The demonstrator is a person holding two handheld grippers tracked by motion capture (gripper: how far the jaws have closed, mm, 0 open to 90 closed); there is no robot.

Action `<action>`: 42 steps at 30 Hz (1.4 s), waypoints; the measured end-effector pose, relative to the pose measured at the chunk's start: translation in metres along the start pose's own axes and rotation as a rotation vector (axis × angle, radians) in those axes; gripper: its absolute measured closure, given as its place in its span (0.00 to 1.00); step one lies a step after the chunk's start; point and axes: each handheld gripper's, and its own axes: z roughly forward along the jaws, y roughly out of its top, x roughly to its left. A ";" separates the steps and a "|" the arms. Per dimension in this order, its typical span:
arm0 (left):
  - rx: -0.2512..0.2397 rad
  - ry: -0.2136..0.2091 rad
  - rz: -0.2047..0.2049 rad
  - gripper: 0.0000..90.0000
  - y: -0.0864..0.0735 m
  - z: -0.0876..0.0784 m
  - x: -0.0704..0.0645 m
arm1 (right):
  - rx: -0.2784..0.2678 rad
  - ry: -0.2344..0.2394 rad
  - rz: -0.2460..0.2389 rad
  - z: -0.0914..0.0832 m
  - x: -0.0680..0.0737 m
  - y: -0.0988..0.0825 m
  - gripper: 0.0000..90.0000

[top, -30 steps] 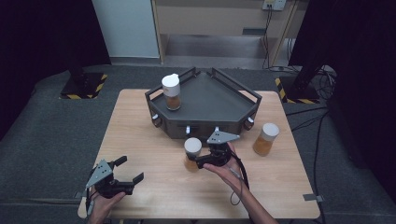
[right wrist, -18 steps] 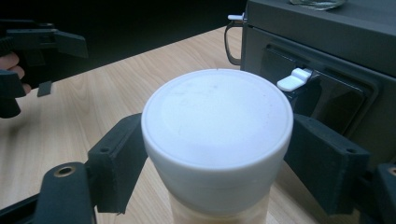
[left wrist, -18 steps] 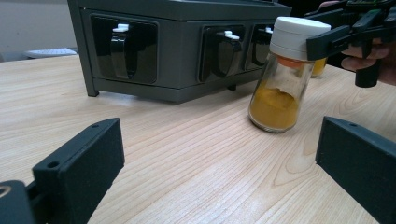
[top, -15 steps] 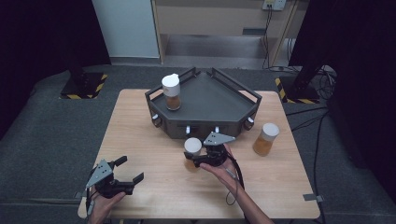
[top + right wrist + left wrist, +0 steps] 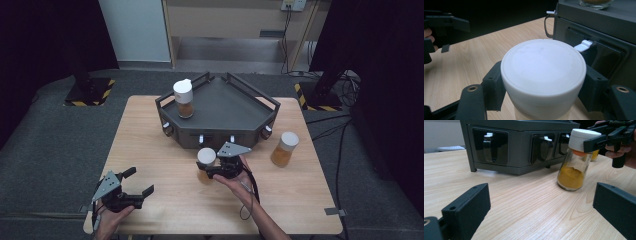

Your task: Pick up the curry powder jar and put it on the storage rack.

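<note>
A glass jar of yellow powder (image 5: 573,169) with a white cap (image 5: 543,67) stands slightly tilted on the wooden table (image 5: 165,165), just in front of the dark tray. My right gripper (image 5: 214,169) is shut on the cap, with one jaw on each side of it in the right gripper view. My left gripper (image 5: 136,182) is open near the table's front left corner with nothing between its jaws, and it points toward the jar. A second jar (image 5: 183,98) stands on the tray's left part. A third jar (image 5: 283,149) stands on the table to the right.
The dark six-sided tray (image 5: 227,102) with raised rails sits at the table's far middle. Its front wall carries recessed white latches (image 5: 490,135). A cable (image 5: 248,195) trails from my right gripper. Bare wood lies between the two grippers.
My right gripper and its hand have shifted very slightly. The jar in it stays in about the same spot. The left gripper has not moved.
</note>
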 end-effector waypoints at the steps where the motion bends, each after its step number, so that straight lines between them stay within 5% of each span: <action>1: 0.000 0.000 0.001 0.00 0.000 0.000 0.000 | 0.001 -0.001 0.002 0.000 0.000 0.001 0.36; 15: 0.001 -0.005 0.000 0.00 0.000 0.001 0.000 | 0.010 -0.003 -0.005 -0.013 -0.004 0.026 0.37; 42: 0.004 -0.004 -0.004 0.01 0.000 0.001 0.001 | 0.015 -0.036 -0.025 -0.035 -0.028 0.122 0.37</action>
